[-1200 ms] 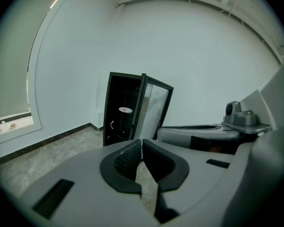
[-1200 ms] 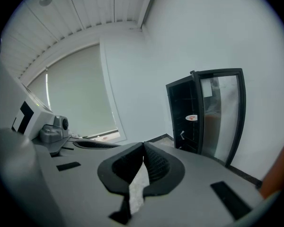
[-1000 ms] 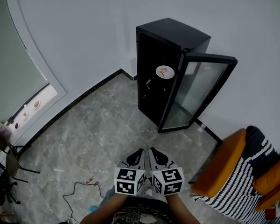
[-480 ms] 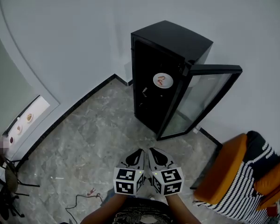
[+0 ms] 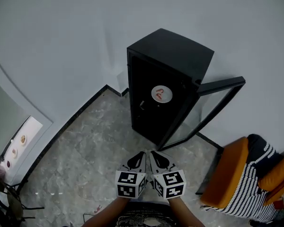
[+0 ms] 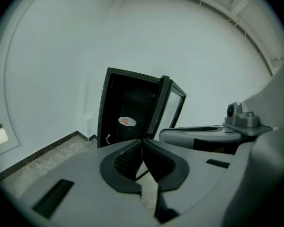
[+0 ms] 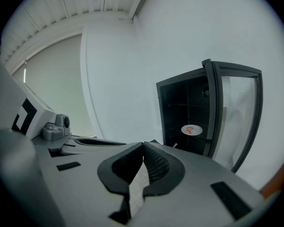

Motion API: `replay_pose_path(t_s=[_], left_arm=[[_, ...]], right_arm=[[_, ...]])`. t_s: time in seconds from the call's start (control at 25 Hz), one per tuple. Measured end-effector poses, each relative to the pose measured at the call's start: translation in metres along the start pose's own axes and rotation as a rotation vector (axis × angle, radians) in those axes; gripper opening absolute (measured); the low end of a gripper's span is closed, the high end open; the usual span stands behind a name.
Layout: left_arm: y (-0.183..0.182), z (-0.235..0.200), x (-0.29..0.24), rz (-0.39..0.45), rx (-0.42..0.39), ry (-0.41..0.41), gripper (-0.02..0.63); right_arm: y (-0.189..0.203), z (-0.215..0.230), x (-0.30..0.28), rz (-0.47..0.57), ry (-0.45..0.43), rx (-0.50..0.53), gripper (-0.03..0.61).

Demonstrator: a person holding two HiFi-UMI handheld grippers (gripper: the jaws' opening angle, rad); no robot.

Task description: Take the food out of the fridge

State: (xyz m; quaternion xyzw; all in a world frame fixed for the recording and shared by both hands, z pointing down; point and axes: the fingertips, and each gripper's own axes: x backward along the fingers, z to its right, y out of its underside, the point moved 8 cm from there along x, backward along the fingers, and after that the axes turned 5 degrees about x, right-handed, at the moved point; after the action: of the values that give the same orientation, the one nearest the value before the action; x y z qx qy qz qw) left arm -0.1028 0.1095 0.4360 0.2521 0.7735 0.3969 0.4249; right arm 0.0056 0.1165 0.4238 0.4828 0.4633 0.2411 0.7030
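Head view looks steeply down on a black fridge [image 5: 173, 51] standing on a grey stone floor [image 5: 85, 145] against a pale wall [image 5: 61, 41]. Its glass door [image 5: 213, 105] is swung wide open to the right. Inside, on a shelf about halfway up, sits a white plate [image 5: 161, 94] with some reddish food on it, well apart from both tongs. The left tongs [image 5: 142, 152] and the right tongs [image 5: 152, 152] are held side by side low in the middle, just beside each other and pointing toward the fridge. Each gripper view shows its ribbed pads pressed together at the tips with nothing between them, so both tongs are closed and empty. An orange chair [image 5: 225, 174] with a black-and-white striped cloth [image 5: 255, 183] stands at lower right.
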Motion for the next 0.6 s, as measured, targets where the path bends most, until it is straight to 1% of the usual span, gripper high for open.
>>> replay_pose_path(t_s=[0.12, 0.32, 0.48, 0.6], left_arm=[[-0.014, -0.013, -0.01, 0.0, -0.006, 0.026, 0.023], [-0.025, -0.025, -0.03, -0.021, -0.003, 0.048, 0.023], [-0.034, -0.028, -0.051, -0.035, -0.009, 0.05, 0.023], [-0.039, -0.026, -0.071, -0.043, -0.011, 0.036, 0.023]], right_arm=[[-0.011, 0.0, -0.015, 0.005, 0.023, -0.002, 0.021], [-0.018, 0.009, -0.035, -0.01, 0.042, -0.007, 0.021], [-0.022, 0.026, -0.048, -0.005, 0.051, -0.027, 0.021], [-0.023, 0.044, -0.059, -0.005, 0.04, -0.031, 0.021]])
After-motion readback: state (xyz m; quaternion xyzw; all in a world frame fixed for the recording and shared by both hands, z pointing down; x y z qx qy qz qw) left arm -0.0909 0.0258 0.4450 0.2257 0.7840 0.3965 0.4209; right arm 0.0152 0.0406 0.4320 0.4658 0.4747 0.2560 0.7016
